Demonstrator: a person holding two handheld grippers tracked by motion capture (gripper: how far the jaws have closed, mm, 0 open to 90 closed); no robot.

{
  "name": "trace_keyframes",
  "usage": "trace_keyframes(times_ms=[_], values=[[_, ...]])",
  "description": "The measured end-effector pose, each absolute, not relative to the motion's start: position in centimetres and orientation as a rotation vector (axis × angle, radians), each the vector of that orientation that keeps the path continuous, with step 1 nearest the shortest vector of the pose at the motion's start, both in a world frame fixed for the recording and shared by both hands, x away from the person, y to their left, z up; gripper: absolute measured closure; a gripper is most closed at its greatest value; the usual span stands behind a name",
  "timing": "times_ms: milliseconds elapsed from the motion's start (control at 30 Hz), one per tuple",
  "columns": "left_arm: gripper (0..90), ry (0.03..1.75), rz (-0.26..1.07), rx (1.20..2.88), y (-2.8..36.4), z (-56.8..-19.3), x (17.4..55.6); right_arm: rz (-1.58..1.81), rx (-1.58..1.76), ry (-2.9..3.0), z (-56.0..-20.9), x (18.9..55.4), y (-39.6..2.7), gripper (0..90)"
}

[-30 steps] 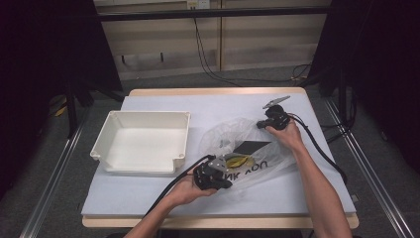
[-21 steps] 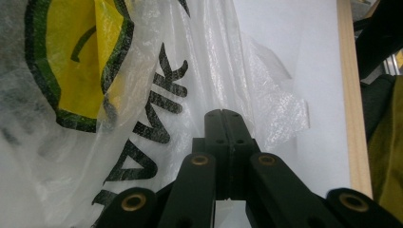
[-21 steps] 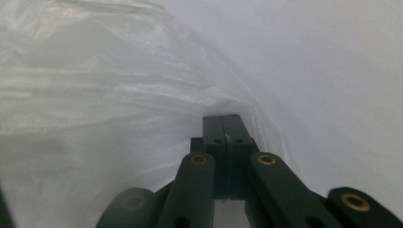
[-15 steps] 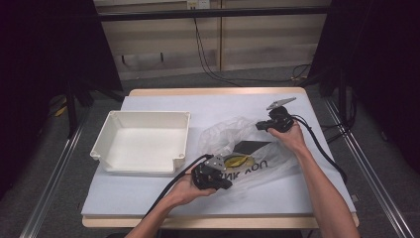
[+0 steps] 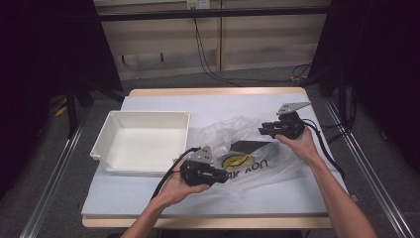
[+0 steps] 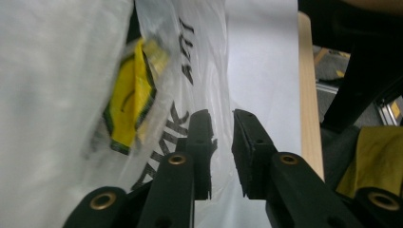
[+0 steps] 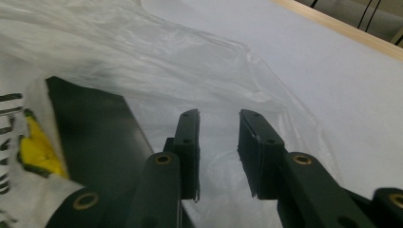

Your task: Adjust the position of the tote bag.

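On the pale table, plastic bag, white tray; both tongs seemingly parted, empty, dark room.

The table is evenly lit against dark surroundings, while the plastic bag looks blurred up close.

Right gripper lifted slightly off the plastic bag and shifted a little toward the table's right edge, away from the bag's top; its grey plate tilted higher. Jaws now parted over the bag film. Left gripper barely moved.
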State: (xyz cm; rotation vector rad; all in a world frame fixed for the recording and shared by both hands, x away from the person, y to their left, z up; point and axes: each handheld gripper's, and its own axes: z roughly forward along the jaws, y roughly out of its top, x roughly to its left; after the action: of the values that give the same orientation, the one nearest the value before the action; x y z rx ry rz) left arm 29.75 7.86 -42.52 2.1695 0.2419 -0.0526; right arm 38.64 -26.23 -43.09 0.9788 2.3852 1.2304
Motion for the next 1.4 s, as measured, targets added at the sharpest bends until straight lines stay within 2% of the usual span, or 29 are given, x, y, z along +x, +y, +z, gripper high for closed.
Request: trace_keyframes(times_ms=[267,533,633,900,967,1167,1400], values=[[79.5,0.192,-0.012,2.072,8.6,-38.5,29.4,1.271,0.943,2.396,-42.1,36.4,-26.3,76.2],[83.1,0.182,-0.015,1.991,7.5,-36.0,31.2,1.289,0.908,2.422,-42.1,35.2,-25.8,81.3],[83.3,0.191,-0.021,1.993,5.9,-35.0,32.8,1.287,0.887,2.439,-42.3,34.6,-25.6,83.7],[84.2,0.247,-0.042,2.184,1.1,-38.3,36.7,1.267,0.868,2.461,-43.2,33.8,-24.8,86.2],[84.8,0.262,-0.012,2.268,0.5,-39.5,37.1,1.254,0.864,2.467,-43.4,33.8,-24.6,86.3],[86.4,0.340,0.029,2.382,1.1,-41.6,38.1,1.238,0.859,2.490,-43.8,33.5,-24.5,86.7],[86.7,0.356,0.117,2.431,2.7,-41.3,37.8,1.251,0.861,2.491,-43.9,32.4,-25.9,87.4]])
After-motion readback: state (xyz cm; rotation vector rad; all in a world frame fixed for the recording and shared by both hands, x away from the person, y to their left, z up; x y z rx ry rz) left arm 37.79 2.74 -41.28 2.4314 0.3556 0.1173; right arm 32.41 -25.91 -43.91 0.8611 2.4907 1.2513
